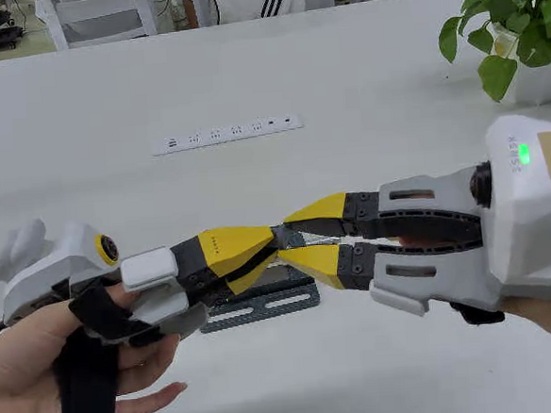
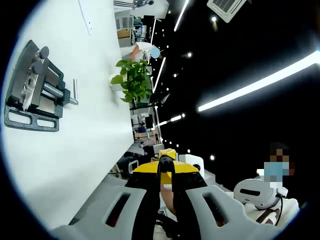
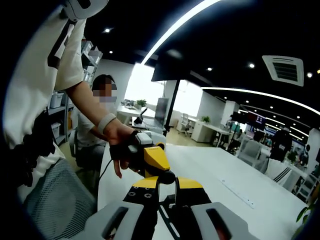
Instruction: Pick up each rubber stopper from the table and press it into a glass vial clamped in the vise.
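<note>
I had the yellow-jawed left gripper [image 1: 274, 247] clenched, tip-to-tip with the right gripper [image 1: 295, 240] mid-frame, over the dark metal vise [image 1: 264, 307]; right's grip, couldn't tell.

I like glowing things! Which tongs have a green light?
The right tongs, at the right in the head view: a green light glows on their white body. The left tongs have none lit.

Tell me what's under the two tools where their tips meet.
The dark slotted vise base on the white table shows beneath the left tool and right tool. In the head view they cover the vise's jaws and anything clamped there.
</note>
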